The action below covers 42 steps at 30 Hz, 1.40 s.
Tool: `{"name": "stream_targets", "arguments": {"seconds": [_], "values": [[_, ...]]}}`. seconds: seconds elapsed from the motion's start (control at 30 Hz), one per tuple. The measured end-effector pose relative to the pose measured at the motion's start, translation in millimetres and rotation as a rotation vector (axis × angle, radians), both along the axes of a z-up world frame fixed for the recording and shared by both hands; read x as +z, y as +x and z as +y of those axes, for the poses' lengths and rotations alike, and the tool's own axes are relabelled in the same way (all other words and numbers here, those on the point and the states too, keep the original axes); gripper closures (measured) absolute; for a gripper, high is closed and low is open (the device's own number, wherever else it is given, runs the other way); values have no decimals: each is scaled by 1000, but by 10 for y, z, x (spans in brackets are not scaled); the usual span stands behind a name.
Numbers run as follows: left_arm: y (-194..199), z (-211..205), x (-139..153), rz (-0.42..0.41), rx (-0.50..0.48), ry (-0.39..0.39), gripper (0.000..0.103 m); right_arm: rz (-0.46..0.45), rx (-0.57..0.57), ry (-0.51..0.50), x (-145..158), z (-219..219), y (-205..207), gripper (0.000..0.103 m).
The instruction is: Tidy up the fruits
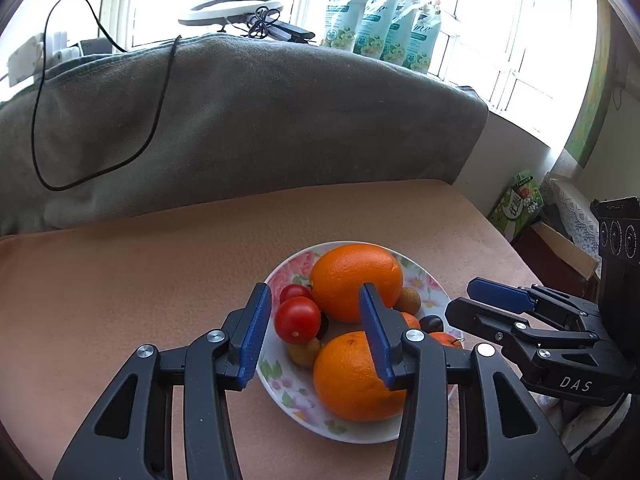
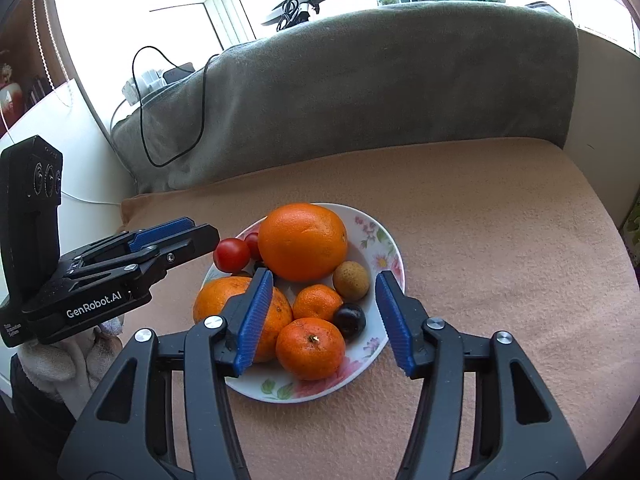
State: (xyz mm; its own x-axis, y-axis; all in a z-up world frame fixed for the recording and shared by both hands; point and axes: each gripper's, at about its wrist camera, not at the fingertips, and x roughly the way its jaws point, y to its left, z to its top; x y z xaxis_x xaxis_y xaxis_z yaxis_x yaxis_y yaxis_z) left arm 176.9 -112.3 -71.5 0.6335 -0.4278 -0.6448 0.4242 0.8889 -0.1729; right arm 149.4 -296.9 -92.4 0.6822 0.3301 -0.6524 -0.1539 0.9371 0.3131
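Risk: the heaped plate (image 2: 384,240) is crowded, so a nudge to an orange (image 2: 302,240) could roll tomatoes (image 2: 231,255) onto the peach cloth (image 2: 500,220).
Plate, frame centre: two oranges, mandarins (image 2: 310,348), tomatoes, longans (image 2: 351,281), a dark fruit (image 2: 349,321).
Left tool (image 1: 316,330): partly open, empty.
Right tool (image 2: 322,320): partly open, empty, above the plate.

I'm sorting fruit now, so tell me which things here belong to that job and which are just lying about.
Job: plate, oranges, mandarins, tomatoes, longan, dark plum.
Lying about: grey blanket, black cable, pouches, ring light.
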Motion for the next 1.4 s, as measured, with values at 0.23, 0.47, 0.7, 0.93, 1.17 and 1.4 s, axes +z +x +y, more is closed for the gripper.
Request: {"name": "stream_targets", "arguments": {"seconds": [0.23,0.47,0.7,0.93,1.17,1.4], "values": [[-190,117,131,-41,11,-12,59,-45,-7,15,178,-27,-210,37],[-487,299,208,-77,34,-1,49,-77,-15,0,314,-18,-435,28],[-782,379,332,-111,81,14,30,-109,-29,-55,404,34,-623,15],[-886,365,362,-110,135,45,22,-119,-72,-80,416,-3,-743,12],[-940,391,336,-112,176,74,22,-109,-103,-85,393,-99,-769,11],[-956,403,345,-105,191,87,22,-90,-108,-88,334,-106,-750,11]]}}
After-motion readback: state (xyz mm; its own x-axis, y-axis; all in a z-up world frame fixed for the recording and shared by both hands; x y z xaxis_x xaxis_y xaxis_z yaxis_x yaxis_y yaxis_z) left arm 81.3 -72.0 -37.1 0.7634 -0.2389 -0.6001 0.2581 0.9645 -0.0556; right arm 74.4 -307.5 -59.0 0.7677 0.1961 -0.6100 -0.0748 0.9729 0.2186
